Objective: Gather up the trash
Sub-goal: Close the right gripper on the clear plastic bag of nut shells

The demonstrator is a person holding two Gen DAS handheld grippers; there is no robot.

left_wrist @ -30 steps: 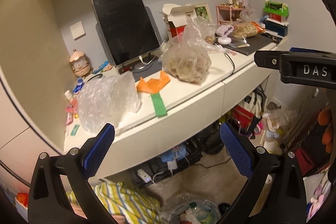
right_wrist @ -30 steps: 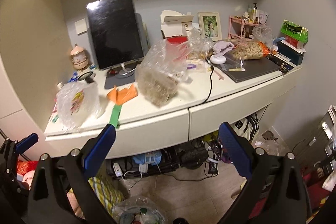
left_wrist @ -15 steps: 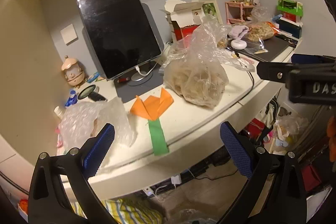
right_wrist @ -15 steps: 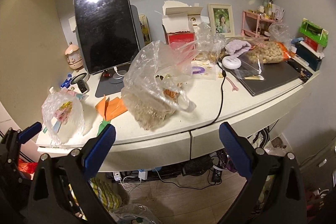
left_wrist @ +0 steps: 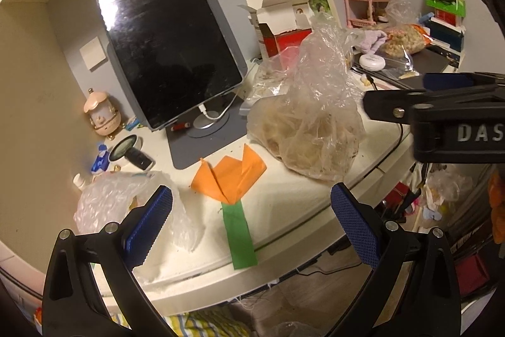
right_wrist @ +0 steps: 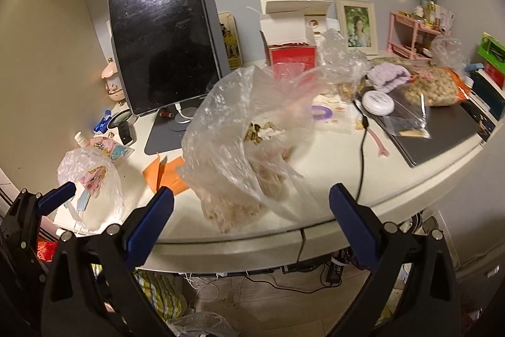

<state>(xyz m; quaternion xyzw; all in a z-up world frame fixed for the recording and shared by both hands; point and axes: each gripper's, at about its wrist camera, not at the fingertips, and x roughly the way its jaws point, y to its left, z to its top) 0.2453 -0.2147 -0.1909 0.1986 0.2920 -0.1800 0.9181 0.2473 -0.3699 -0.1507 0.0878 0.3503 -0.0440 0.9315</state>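
A large clear plastic bag of scraps (left_wrist: pixel 311 131) stands on the white desk (left_wrist: pixel 284 198); it also shows in the right wrist view (right_wrist: pixel 249 147). An orange and green paper tulip (left_wrist: pixel 232 179) lies flat beside it, partly hidden in the right wrist view (right_wrist: pixel 164 174). A crumpled bubble-wrap bag (left_wrist: pixel 126 204) sits at the desk's left end, and shows in the right wrist view (right_wrist: pixel 91 179). My left gripper (left_wrist: pixel 251 223) is open and empty over the desk's front edge, near the tulip. My right gripper (right_wrist: pixel 251 218) is open and empty in front of the large bag.
A dark tablet on a stand (left_wrist: pixel 170 46) stands at the back. An open red and white box (right_wrist: pixel 292 46), a photo frame (right_wrist: pixel 358 24), a bag of nuts (right_wrist: pixel 434 87), a laptop (right_wrist: pixel 438 128) and a black cable (right_wrist: pixel 363 147) fill the right side. Clutter lies under the desk.
Both grippers have moved up and closer to the desk; the bags and paper tulip now look larger. Nothing on the desk has moved. Both grippers stay open.
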